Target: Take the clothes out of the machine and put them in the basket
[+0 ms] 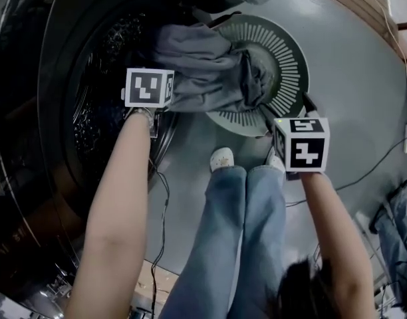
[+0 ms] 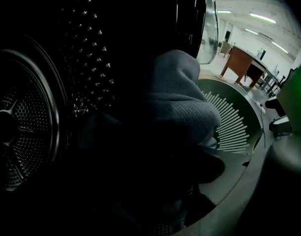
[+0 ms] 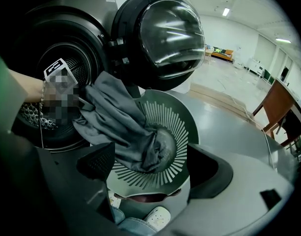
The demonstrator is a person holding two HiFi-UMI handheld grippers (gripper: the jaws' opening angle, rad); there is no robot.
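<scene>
Floor (image 1: 350, 58): smooth grey. It lies wide open to the right of the basket and beyond it, with a wooden strip along the far edge.
Machine (image 1: 30, 145): dark front loader filling the left side. Its round mouth faces the basket, so there is little room between the two.
Door (image 3: 165, 33): swung fully open and standing above the basket's far side, with the glass bowl turned outward.
Drum (image 2: 22, 127): pierced metal and dark inside. All I can see at its lip is one end of the garment.
Legs (image 1: 237, 231): the person's jeans, with white shoes (image 1: 222, 158), planted just beside the basket's near wall.
Basket (image 1: 290, 65): round, grey-green, with a slotted bottom. It sits on the floor close against the machine's front, and its right half is bare.
Garment (image 1: 203, 68): grey cloth bridging the two. One end hangs over the drum's lip, and the other lies bunched in the middle of the basket.
Desk (image 3: 278, 102): brown wood, well off across the room.
Left gripper (image 1: 149, 92): at the drum's mouth, pointing steeply down by the garment's upper end. Its own view is too dark to show whether the jaws are clear of the cloth.
Right gripper (image 3: 150, 166): over the basket's near rim, with its jaws spread wide and nothing between them.
Cables (image 1: 383, 158): thin leads trailing over the floor to the right, well clear of the basket.
</scene>
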